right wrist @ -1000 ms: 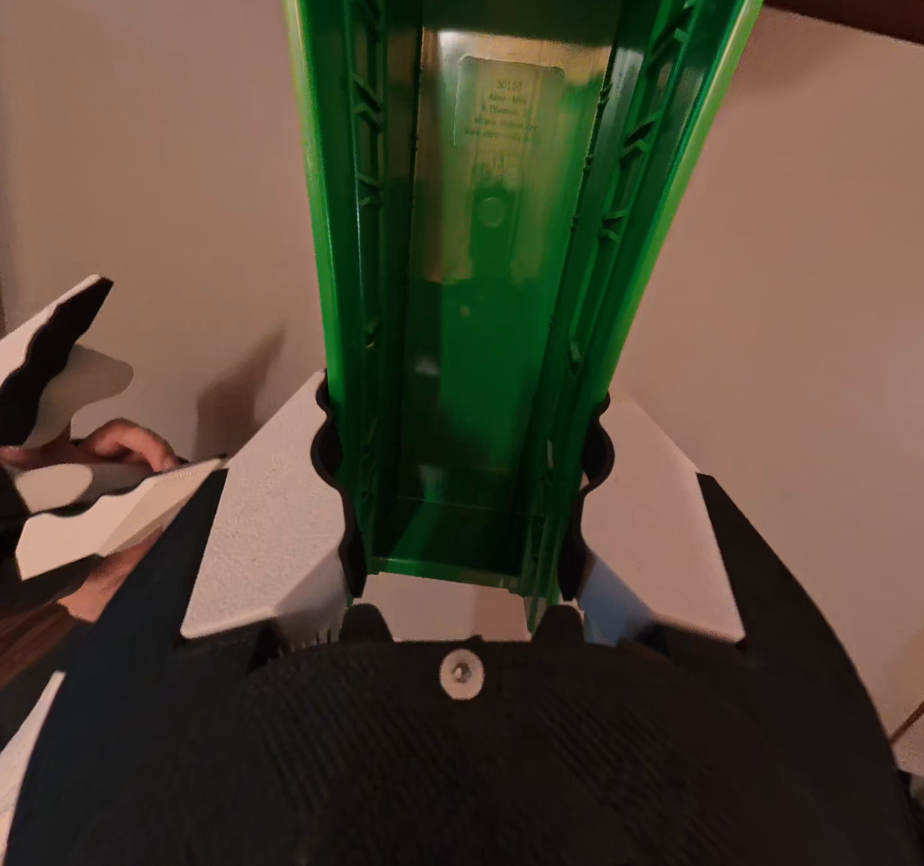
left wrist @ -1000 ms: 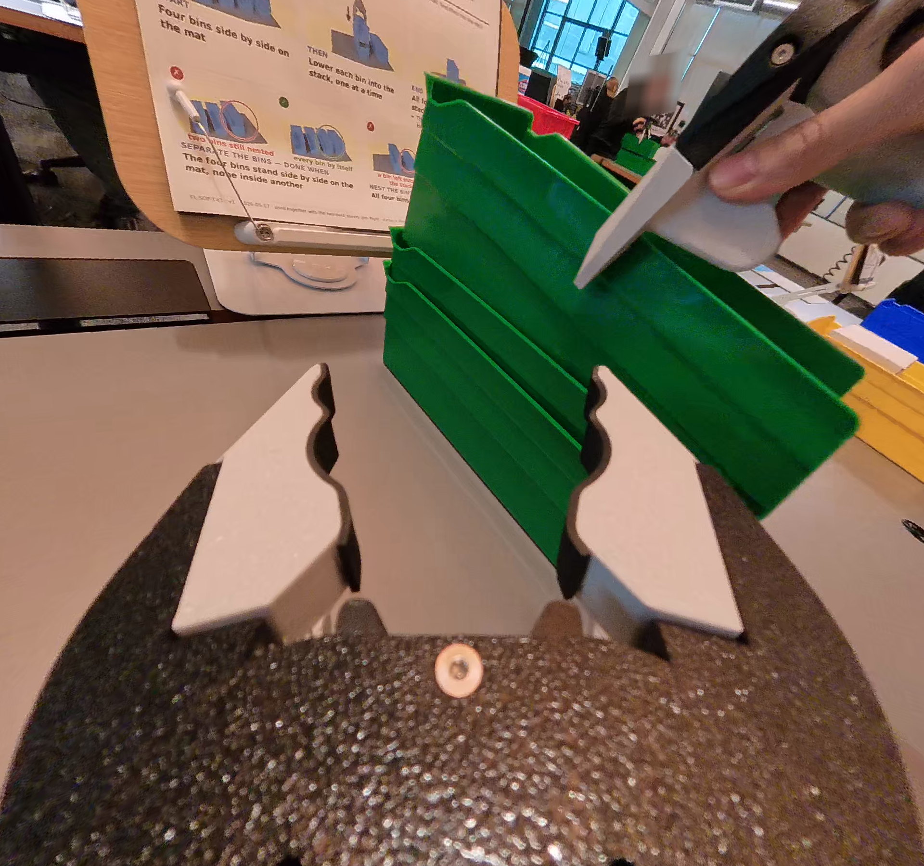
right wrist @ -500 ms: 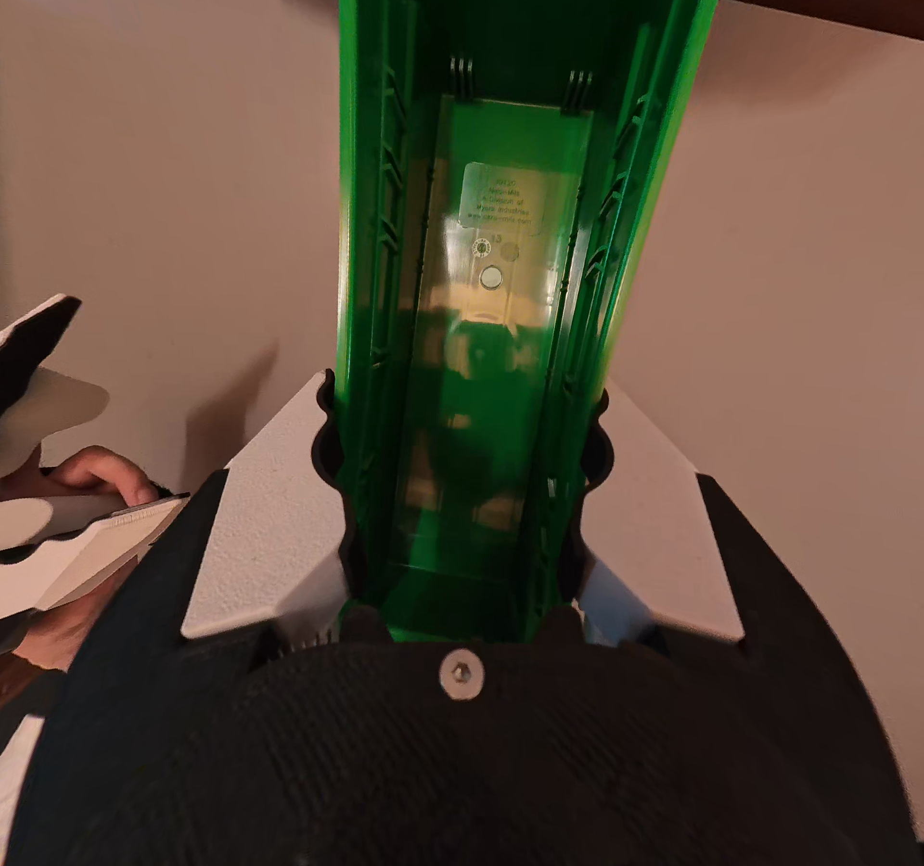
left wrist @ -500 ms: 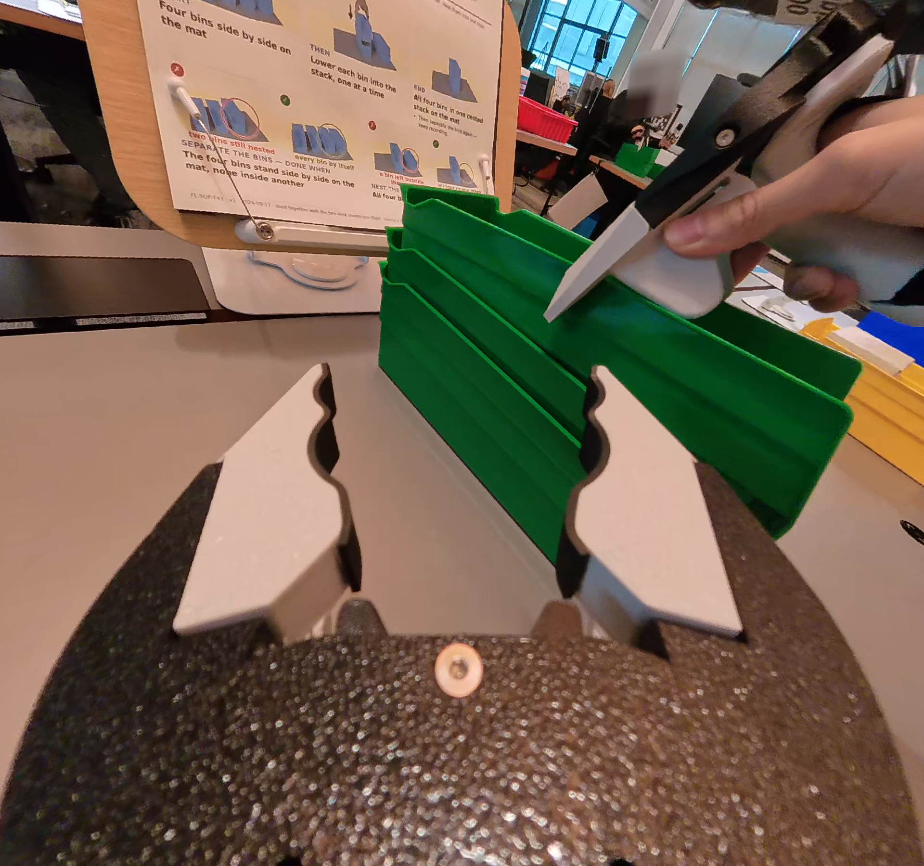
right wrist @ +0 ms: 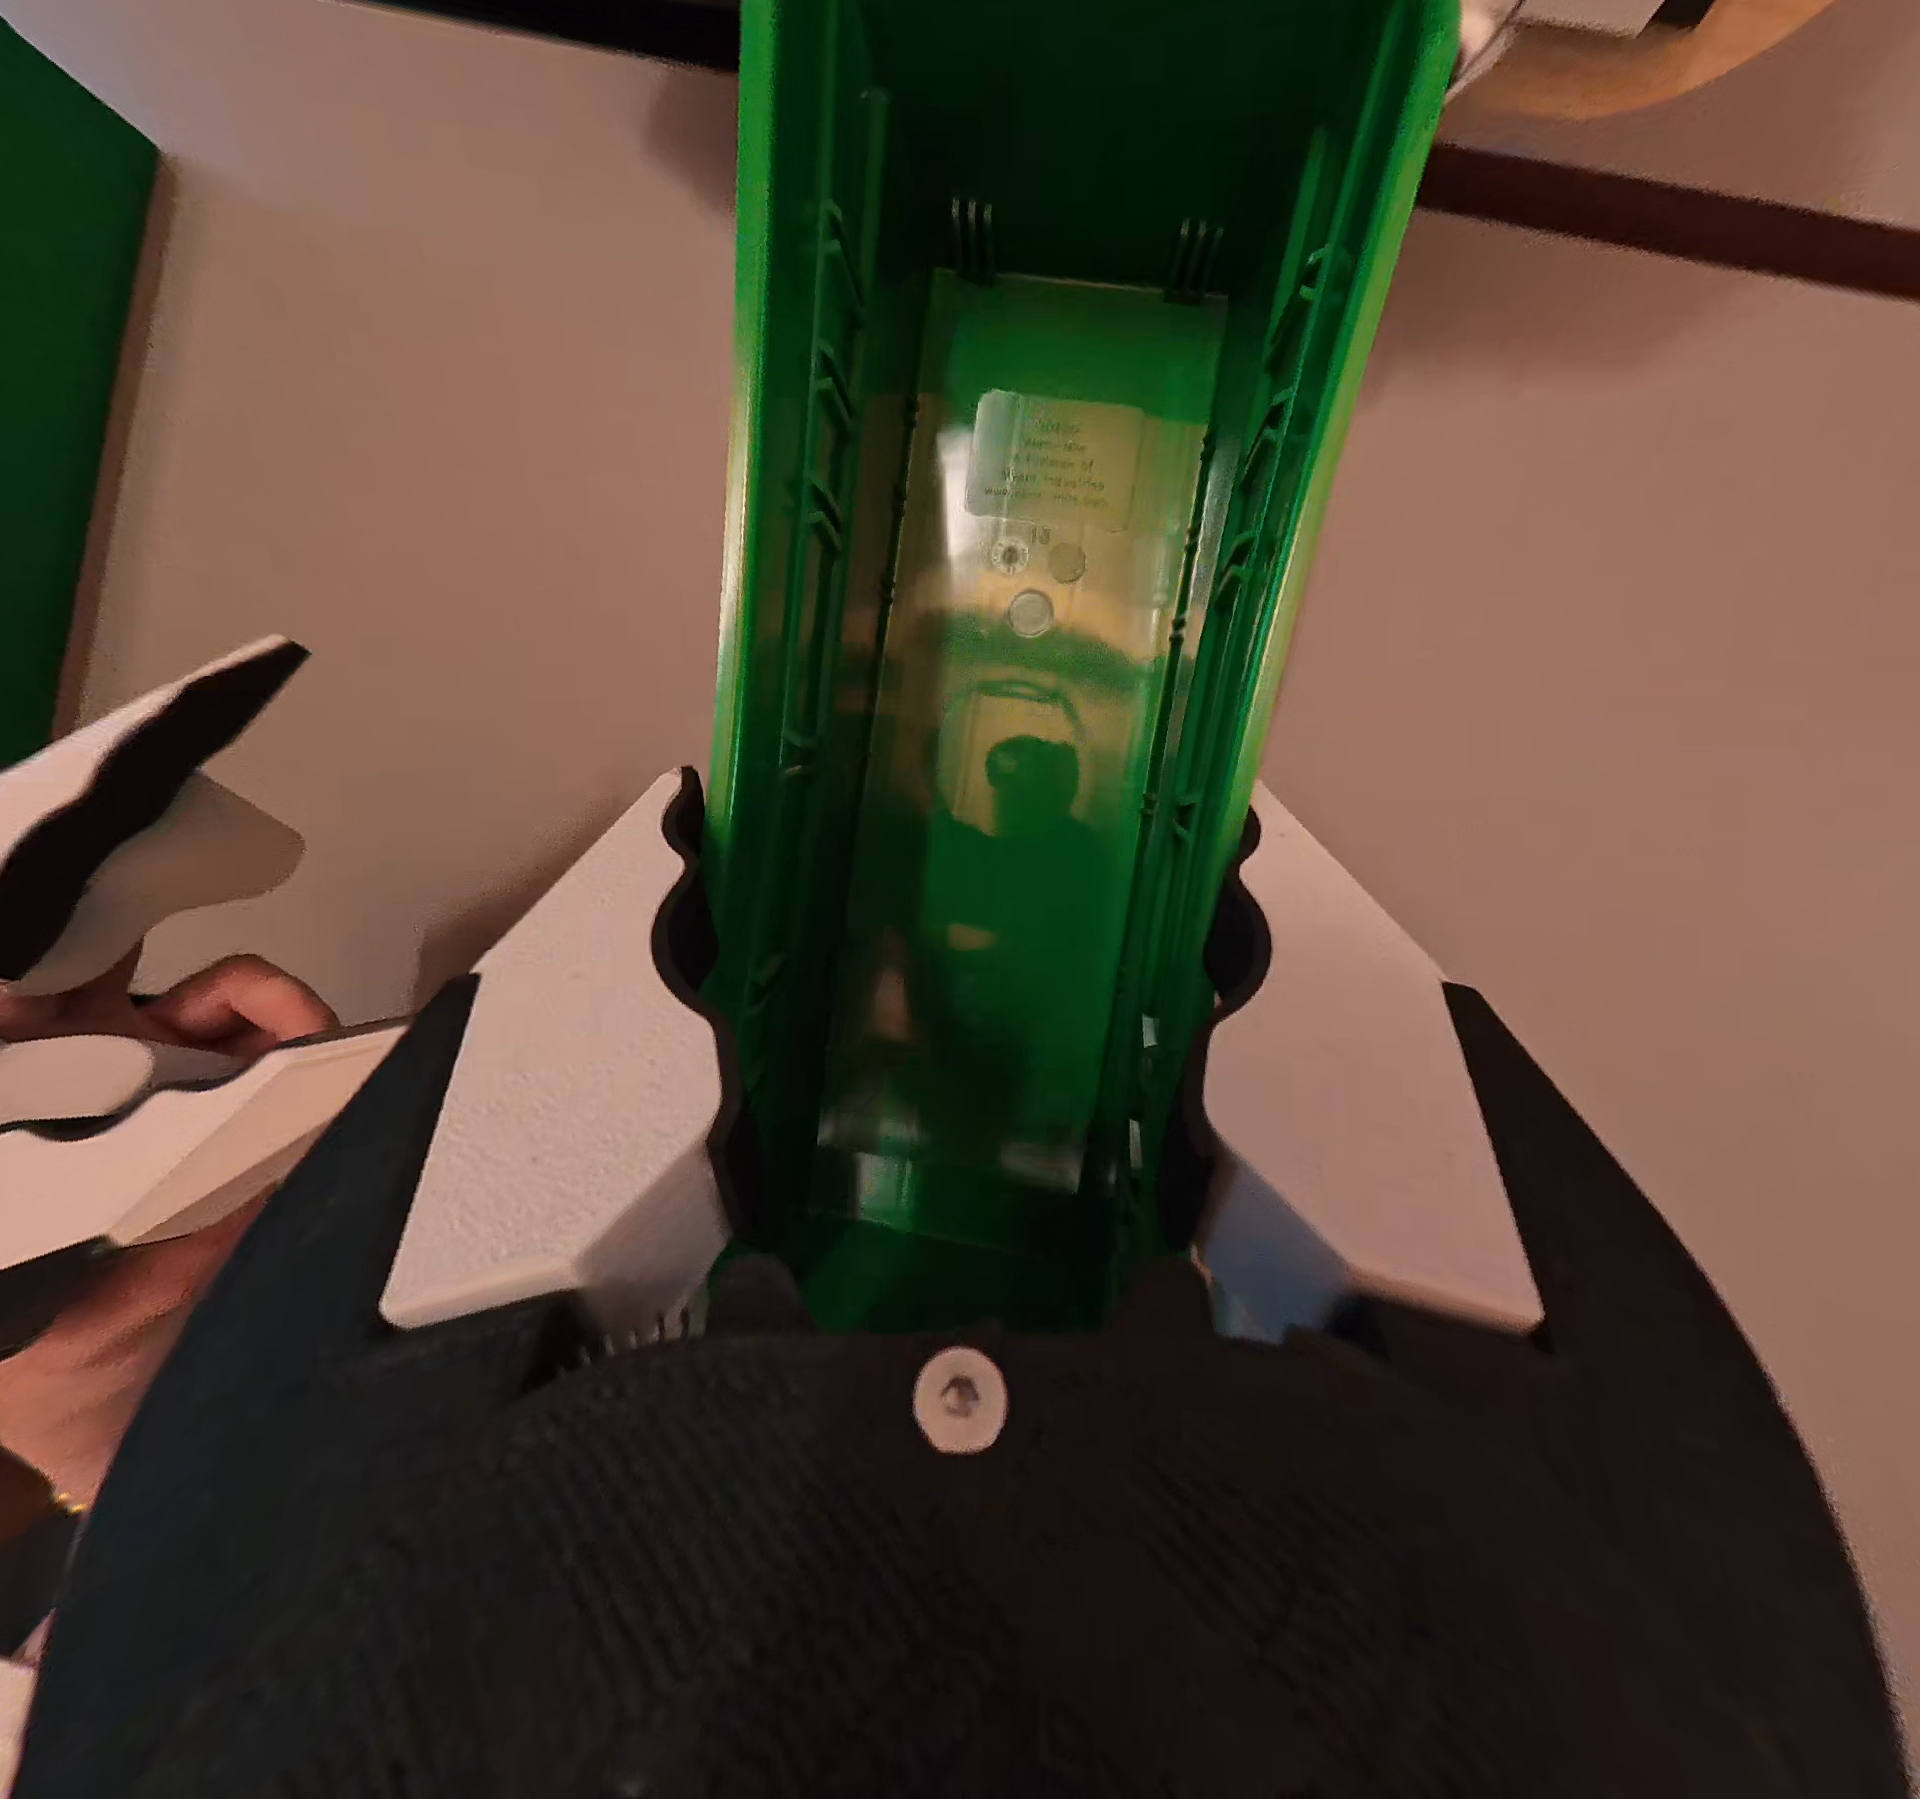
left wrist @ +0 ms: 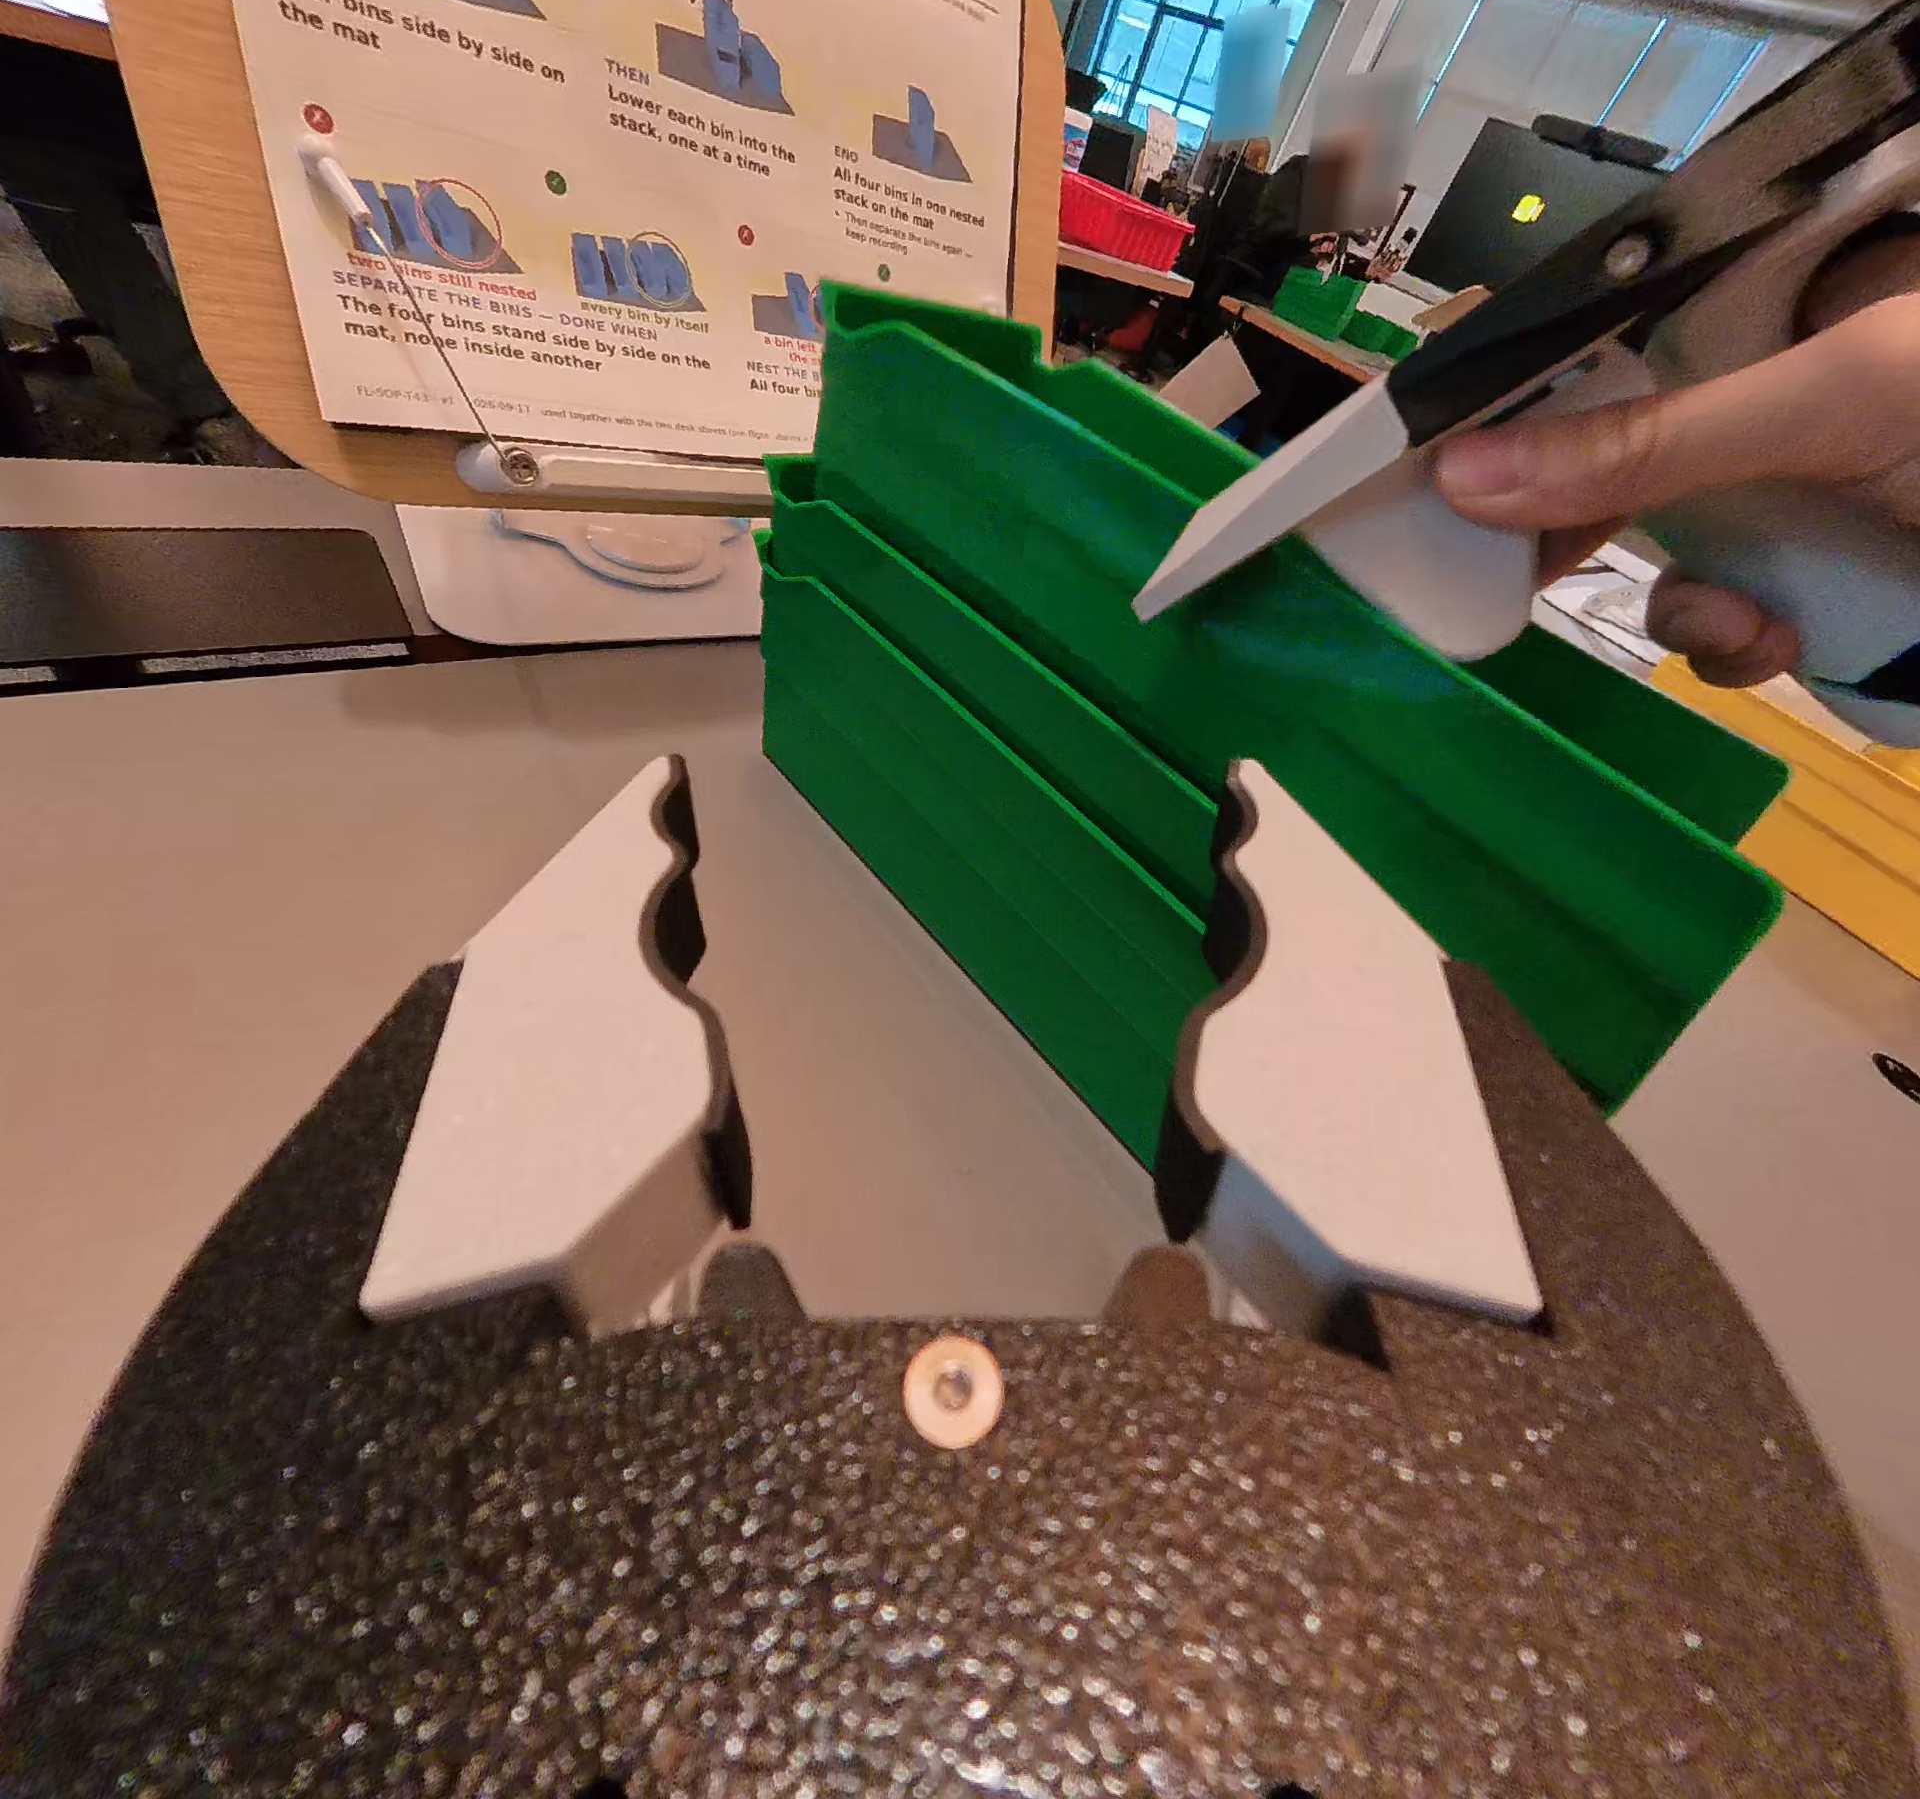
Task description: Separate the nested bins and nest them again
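Several long, narrow green plastic bins stand nested in a stack on the pale grey table, and we see the top green bin raised and tilted out of the stack, its far end higher than the bins beneath. Our right hand-held gripper is clamped across the near end of that top bin; in the right wrist view its two white fingers press the bin's outer side walls, and we look down the open inside to a glossy bottom bearing a small pale label. From the left wrist view, the same right hand-held gripper comes in from the upper right, held by a hand, with one white finger lying against the bin's side.

Our left hand-held gripper is spread wide and holds nothing; the stack's near end lies just beyond its right finger, and bare table shows between the fingers. It also appears at the left edge of the right wrist view, apart from the lifted bin.

Behind the stack stands a wooden board carrying a white instruction sheet. Yellow bins sit at the right edge.
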Motion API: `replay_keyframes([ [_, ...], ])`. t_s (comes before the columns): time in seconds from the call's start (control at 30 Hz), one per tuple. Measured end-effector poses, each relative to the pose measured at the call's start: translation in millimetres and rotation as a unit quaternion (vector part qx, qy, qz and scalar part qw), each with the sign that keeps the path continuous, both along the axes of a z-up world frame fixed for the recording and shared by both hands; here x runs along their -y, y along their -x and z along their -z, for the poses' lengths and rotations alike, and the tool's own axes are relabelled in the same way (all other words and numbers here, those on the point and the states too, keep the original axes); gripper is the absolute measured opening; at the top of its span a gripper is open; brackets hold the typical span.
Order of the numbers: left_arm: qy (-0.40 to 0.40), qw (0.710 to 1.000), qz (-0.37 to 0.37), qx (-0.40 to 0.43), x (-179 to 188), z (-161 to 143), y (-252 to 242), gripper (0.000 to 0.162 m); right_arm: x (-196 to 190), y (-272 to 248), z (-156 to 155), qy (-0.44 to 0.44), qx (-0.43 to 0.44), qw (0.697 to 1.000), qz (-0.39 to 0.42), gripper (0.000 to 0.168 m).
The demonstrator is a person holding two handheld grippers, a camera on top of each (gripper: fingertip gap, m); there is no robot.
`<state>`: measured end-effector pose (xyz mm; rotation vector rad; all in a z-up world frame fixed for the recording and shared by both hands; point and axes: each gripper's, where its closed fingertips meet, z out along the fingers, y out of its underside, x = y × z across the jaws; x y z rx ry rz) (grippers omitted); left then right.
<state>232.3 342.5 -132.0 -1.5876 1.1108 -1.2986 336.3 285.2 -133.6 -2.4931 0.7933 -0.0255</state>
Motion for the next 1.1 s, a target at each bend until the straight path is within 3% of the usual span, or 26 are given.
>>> replay_keyframes([
  [0.13, -0.001, 1.0, 0.004, -0.004, 3.2, 2.7, -2.5, 0.098, -3.2, -6.3, -13.3, -0.024, 0.016, 1.0, 0.006, 0.098],
  [1.1, -0.009, 1.0, 0.017, -0.018, 10.5, 8.2, -5.6, 0.097, -6.9, -4.7, 23.8, 0.045, 0.002, 0.999, 0.015, 0.111],
])
